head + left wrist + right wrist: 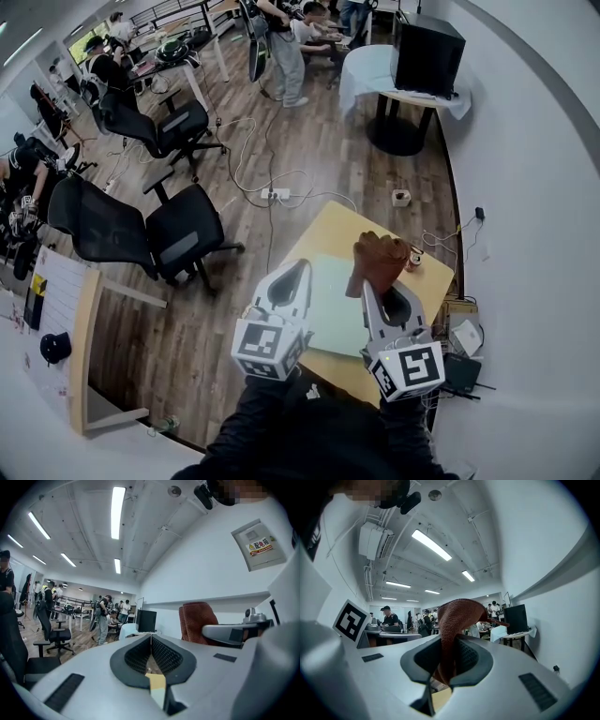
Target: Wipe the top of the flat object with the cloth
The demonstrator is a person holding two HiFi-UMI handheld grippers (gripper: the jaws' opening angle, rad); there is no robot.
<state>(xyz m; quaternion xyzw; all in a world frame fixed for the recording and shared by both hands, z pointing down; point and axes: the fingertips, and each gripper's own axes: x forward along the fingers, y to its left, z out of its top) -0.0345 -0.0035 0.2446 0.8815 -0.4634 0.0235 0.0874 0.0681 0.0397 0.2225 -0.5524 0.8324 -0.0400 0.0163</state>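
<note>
A small wooden table carries a flat pale sheet-like object. My right gripper is held above the sheet's right side, shut on a brown cloth that bunches up past its tips. In the right gripper view the cloth hangs clamped between the jaws of the right gripper. The left gripper hovers over the sheet's left part; in its own view the left gripper has its jaws closed together with nothing between them, and the cloth shows to the right.
A small item sits at the table's far right corner. Black office chairs and floor cables lie to the left. The white wall runs close on the right. A round table with a black box and several people stand further back.
</note>
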